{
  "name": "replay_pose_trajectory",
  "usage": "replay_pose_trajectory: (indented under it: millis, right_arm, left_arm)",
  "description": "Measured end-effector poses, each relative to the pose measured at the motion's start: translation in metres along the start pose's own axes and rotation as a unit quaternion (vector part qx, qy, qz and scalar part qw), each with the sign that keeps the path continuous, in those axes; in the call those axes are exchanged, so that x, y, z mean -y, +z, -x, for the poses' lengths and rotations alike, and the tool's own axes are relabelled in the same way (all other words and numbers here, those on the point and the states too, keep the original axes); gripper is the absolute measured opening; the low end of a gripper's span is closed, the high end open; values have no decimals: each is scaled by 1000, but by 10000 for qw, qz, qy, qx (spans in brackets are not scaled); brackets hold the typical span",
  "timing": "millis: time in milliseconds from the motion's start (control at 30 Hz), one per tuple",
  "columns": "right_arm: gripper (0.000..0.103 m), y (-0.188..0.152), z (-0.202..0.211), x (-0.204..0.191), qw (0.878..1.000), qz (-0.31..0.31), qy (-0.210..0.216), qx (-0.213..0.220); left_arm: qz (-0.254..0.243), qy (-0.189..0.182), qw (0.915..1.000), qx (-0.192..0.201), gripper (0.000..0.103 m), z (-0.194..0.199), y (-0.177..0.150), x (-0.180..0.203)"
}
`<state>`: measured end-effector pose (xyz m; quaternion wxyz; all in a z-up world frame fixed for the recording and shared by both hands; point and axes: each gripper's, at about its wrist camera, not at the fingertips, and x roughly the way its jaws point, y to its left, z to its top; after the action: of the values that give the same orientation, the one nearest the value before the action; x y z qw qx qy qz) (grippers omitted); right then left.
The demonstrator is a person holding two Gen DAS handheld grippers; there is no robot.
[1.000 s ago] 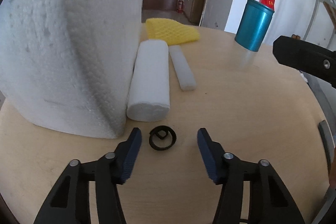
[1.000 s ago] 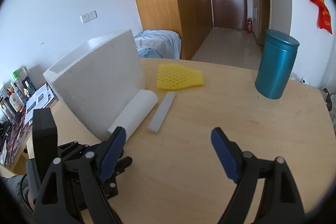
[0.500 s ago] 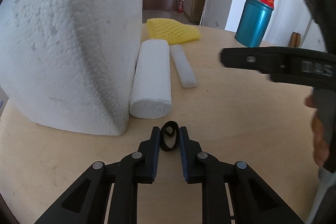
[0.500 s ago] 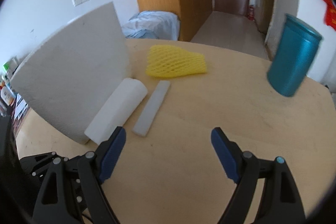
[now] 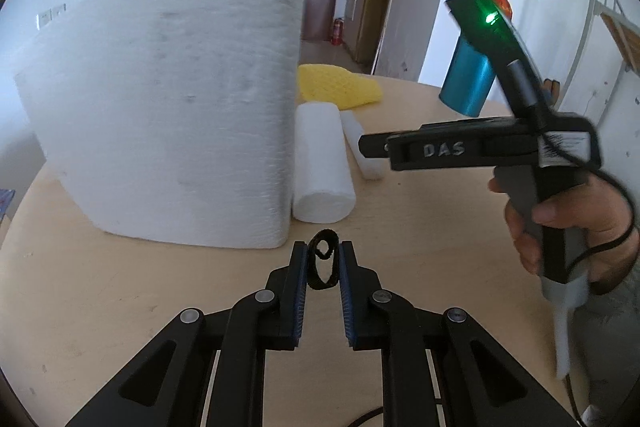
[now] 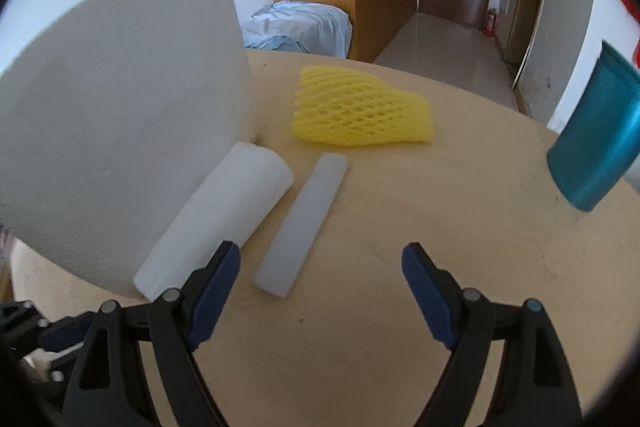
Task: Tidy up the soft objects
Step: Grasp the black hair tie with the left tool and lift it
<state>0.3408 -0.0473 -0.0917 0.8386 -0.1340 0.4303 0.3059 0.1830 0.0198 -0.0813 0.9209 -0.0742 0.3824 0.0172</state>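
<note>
My left gripper (image 5: 323, 251) is shut on a small black elastic loop (image 5: 326, 232), pinched upright between its blue pads just above the wooden table (image 5: 420, 227). A tall white foam block (image 5: 172, 115) stands close ahead on the left. Beside the block lie a white foam roll (image 5: 322, 163) and a flat pale foam strip (image 5: 362, 151), with a yellow foam net (image 5: 336, 87) beyond. My right gripper (image 6: 321, 249) stands open over the near end of the strip (image 6: 304, 219), close to the roll (image 6: 224, 211), holding nothing. From the left wrist view it appears side-on (image 5: 460, 149), held by a hand.
A teal metal can (image 6: 596, 147) stands at the table's far right. The yellow net (image 6: 360, 115) lies behind the strip. The foam block (image 6: 120, 131) walls off the left side. Beyond the table are a hallway, a brown door and a bundle of light-blue cloth (image 6: 296, 27).
My left gripper has shut on the black loop, which now stands upright between the pads and looks lifted. The open right gripper has come lower and nearer the strip.
</note>
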Motion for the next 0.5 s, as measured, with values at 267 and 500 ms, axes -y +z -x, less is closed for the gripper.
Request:
replay_pose_trajectory:
  millis: [267,500]
  right_arm:
    - [75,-4,-13,-4,9997,111,-122,-169]
    - [63,-11,-11,-10,9995,164,-161,-201]
  left_arm:
    - [152,-36,9994,321,16,34,-2,-14]
    - [328,-107,9976,608,16,56,-1,-27]
